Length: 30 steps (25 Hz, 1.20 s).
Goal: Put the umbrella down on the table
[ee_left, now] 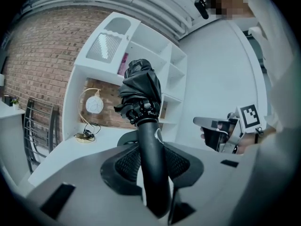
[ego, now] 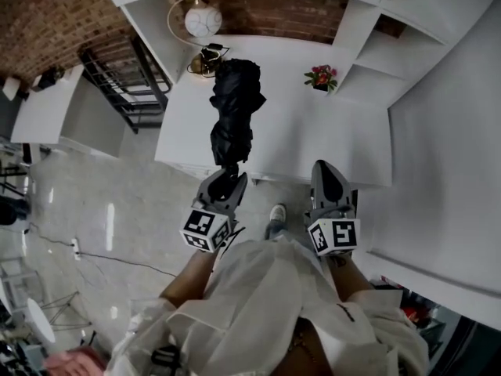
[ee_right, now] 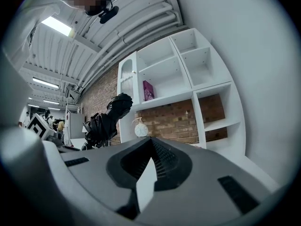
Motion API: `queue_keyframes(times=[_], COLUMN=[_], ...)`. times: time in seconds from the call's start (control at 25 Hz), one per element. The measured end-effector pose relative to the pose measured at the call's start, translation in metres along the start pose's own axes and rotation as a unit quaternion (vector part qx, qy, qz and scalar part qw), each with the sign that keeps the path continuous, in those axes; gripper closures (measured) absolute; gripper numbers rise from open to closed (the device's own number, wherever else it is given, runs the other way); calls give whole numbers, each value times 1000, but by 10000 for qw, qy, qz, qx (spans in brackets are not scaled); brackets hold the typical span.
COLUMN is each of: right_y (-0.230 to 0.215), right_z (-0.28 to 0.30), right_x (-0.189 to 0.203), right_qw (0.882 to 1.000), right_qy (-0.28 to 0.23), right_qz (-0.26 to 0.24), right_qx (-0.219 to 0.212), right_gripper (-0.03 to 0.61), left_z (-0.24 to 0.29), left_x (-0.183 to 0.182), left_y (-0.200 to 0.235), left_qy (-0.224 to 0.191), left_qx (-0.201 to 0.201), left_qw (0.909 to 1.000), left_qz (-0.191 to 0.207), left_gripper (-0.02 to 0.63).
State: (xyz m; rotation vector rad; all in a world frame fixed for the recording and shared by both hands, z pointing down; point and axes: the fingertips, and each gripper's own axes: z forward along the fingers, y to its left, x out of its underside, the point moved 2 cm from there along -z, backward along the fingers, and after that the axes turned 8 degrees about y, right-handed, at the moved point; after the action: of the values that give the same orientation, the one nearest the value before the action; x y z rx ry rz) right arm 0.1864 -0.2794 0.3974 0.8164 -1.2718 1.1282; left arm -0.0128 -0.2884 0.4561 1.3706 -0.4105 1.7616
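Note:
A folded black umbrella stands out over the white table, canopy end away from me. My left gripper is shut on its black handle at the table's near edge. In the left gripper view the handle runs up between the pads to the bunched canopy. My right gripper is beside it to the right, also at the near edge, with its jaws together and nothing in them. The right gripper view has the jaw tips meeting and the umbrella off to the left.
A globe lamp with a brass base stands at the table's back left. A small pot of red flowers is at the back right. White shelving and a brick wall are behind, and a black rack stands to the left.

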Motion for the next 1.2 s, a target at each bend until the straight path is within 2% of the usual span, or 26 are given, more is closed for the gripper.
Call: queue_keyframes(times=[0.24,0.56,0.88,1.2], right_y=[-41,-75,-71,-62], right_z=[41,76,105,145], right_x=[1,5,13,32], right_qw=[9995,9983,9967,9954], right_qy=[127,202,422,689], right_qz=[37,120,82,91], right_qx=[-277,-527,-690,-661], right_gripper=[561,561,561,560], left_z=[54,97,123,149], left_x=[-8,-18,-10,8], left_y=[1,2,18,43], left_qy=[164,275,582,940], left_qx=[-164,-329,-368,-332], left_qw=[9997,9988,9967,9929], left_qz=[-110,-238,-427,-651], left_gripper=[479,479,479,479])
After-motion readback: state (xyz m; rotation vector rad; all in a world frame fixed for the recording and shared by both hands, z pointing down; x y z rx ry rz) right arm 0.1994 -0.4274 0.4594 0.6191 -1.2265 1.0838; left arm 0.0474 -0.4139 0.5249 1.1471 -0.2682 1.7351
